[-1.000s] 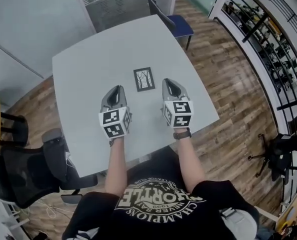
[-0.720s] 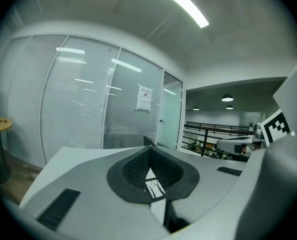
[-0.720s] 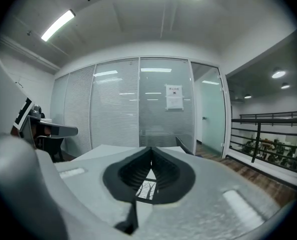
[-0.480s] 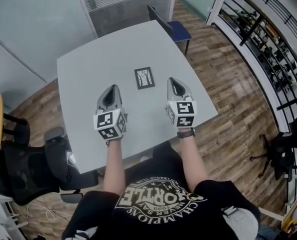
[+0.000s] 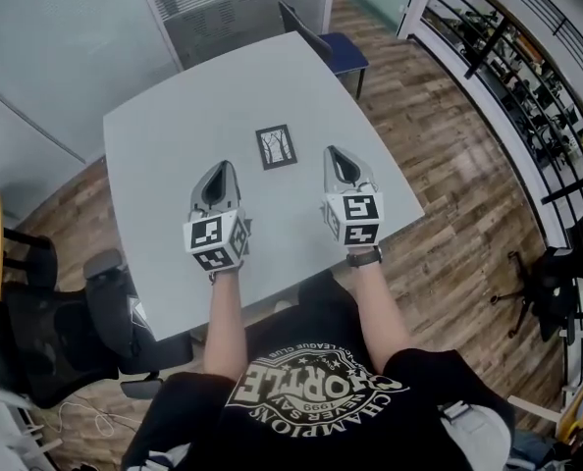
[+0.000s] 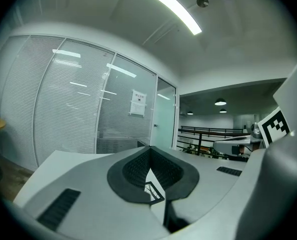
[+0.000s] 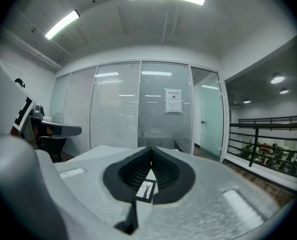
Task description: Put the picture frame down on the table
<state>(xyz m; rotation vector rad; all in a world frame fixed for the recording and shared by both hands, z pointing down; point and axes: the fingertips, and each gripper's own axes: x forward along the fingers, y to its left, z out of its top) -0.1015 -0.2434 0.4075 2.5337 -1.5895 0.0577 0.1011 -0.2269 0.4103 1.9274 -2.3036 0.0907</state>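
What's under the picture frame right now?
The picture frame lies flat on the grey table; only tabletop shows at its edges. Its underside is covered, so anything beneath it cannot be seen.

Picture frame (image 5: 276,146) flat on the table (image 5: 154,145), ahead of and between left gripper (image 5: 223,173) and right gripper (image 5: 335,155).

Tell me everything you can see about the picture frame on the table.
The picture frame is small and rectangular: a thin dark border around a pale picture of bare dark trees. It lies flat, face up, near the middle of the grey table, slightly skewed. Only the tabletop touches it; the left tongs and right tongs are nearer the person, one each side, clear of it.
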